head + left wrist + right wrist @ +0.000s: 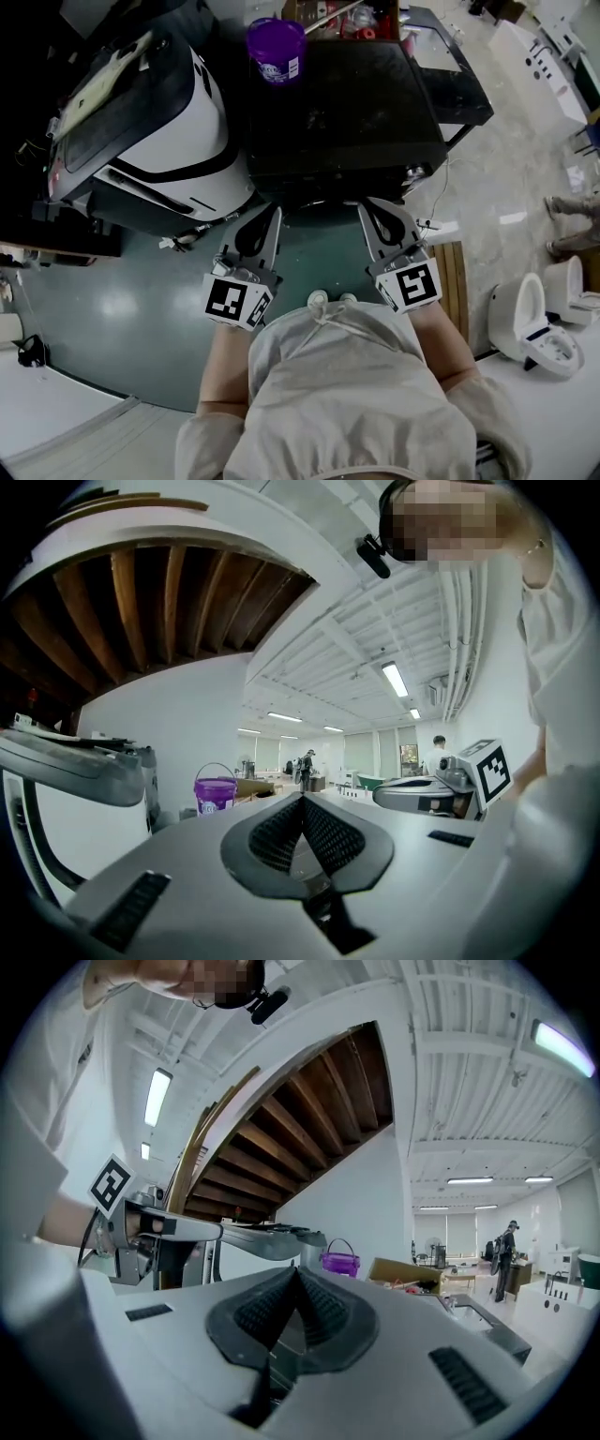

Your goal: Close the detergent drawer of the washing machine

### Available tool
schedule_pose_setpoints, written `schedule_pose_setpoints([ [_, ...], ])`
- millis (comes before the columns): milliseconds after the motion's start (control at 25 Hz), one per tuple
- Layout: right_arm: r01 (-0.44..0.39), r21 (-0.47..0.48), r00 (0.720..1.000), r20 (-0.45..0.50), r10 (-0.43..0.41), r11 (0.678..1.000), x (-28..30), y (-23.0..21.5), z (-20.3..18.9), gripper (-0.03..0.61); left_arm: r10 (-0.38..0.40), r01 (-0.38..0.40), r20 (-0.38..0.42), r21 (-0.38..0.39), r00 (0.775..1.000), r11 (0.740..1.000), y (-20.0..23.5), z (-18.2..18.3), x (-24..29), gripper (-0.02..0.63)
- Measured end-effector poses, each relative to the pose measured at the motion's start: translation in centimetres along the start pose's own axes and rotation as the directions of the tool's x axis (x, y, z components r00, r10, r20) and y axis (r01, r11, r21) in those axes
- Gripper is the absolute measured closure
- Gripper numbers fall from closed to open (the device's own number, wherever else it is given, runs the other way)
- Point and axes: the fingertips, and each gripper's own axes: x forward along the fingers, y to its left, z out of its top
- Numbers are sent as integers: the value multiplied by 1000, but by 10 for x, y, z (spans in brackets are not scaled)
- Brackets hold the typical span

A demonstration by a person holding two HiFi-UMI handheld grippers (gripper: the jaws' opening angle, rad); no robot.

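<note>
The person holds 2 grippers close to the chest, side by side, both pointing forward. The left gripper (273,216) has its jaws pressed together with nothing between them. The right gripper (368,206) has its jaws shut the same way and it holds nothing. Each one has a cube with black and white squares at its back end, near the person's hands.

The washing machine (347,112) stands just in front of the gripper tips. It has a dark, flat top. The grippers do not touch it. From up here I cannot pick out the detergent drawer on its front.

A purple bucket (276,49) with a lid sits on the far left corner of the dark top. A white machine (178,141) with a dark lid stands to the left. A white toilet (539,323) stands on the floor at the right.
</note>
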Motion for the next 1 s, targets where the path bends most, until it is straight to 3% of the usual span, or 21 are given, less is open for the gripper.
schedule_pose_setpoints([
  [320, -19, -40, 999, 28, 20, 999, -13, -3, 26, 575, 19, -19, -18, 30, 1000, 999, -13, 13, -14, 595],
  [1000, -25, 2, 1000, 8, 25, 1000, -18, -8, 17, 578, 29, -28, -48, 18, 998, 999, -17, 6, -11, 595],
])
